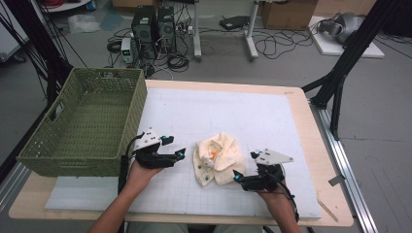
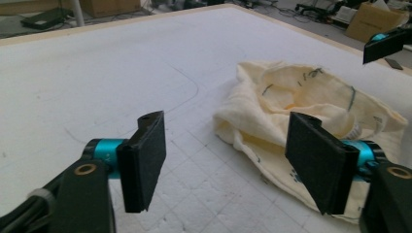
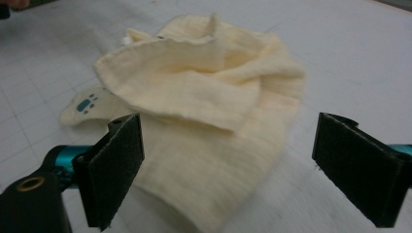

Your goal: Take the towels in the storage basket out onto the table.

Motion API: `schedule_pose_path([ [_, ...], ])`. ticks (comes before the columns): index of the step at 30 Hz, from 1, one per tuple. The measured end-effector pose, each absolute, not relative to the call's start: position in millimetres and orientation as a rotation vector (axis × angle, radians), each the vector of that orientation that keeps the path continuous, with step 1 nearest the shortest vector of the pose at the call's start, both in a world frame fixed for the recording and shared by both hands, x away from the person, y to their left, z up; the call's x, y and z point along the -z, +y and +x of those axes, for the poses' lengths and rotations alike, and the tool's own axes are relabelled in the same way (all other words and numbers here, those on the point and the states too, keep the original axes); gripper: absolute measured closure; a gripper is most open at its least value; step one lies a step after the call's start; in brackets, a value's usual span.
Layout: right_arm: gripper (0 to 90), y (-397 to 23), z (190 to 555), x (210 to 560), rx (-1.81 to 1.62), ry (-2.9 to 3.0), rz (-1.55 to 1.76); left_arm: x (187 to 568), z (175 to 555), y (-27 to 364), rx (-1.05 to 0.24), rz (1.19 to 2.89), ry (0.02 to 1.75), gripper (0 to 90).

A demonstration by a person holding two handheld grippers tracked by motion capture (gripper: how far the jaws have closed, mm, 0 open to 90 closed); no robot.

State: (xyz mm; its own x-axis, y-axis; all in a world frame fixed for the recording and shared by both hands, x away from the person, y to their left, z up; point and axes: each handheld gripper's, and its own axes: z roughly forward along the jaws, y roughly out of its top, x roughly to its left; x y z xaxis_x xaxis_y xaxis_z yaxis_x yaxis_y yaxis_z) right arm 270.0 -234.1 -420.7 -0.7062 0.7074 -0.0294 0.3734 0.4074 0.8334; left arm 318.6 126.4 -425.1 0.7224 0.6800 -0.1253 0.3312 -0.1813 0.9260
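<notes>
A crumpled cream cloth (image 1: 218, 158) with small teal and orange prints lies on the white gridded mat (image 1: 218, 109), near its front middle. My left gripper (image 1: 175, 146) hovers just left of the cloth, jaws open and empty. In the left gripper view the left gripper (image 2: 227, 119) has the cloth (image 2: 301, 92) ahead and to the right, past its right jaw. My right gripper (image 1: 246, 166) sits at the cloth's right front edge, open. In the right gripper view the right gripper (image 3: 231, 121) stands with its jaws wide, the cloth (image 3: 209, 82) bunched between and beyond them, untouched.
A green woven basket (image 1: 73, 162) stands empty at the table's left side, close to my left hand. The mat covers most of the wooden table (image 1: 311, 121). Computer towers, cables and boxes lie on the floor beyond the far edge.
</notes>
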Motion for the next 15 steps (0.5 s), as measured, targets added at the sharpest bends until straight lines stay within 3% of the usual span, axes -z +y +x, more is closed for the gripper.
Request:
schedule_pose_path([
  [4, 20.0, -209.6, 280.6, 423.7, -1.201, 2.356, 0.837, 426.4, 319.6, 129.0, -0.373, 1.776, 0.815, 23.0],
  [10, 42.0, -189.9, 288.9, 427.7, -1.187, 2.430, 0.736, 426.3, 320.3, 132.9, -0.369, 1.766, 0.820, 20.7],
  [15, 71.7, -189.0, 295.5, 423.8, -1.204, 2.447, 0.756, 427.3, 320.8, 133.8, -0.363, 1.771, 0.820, 20.8],
])
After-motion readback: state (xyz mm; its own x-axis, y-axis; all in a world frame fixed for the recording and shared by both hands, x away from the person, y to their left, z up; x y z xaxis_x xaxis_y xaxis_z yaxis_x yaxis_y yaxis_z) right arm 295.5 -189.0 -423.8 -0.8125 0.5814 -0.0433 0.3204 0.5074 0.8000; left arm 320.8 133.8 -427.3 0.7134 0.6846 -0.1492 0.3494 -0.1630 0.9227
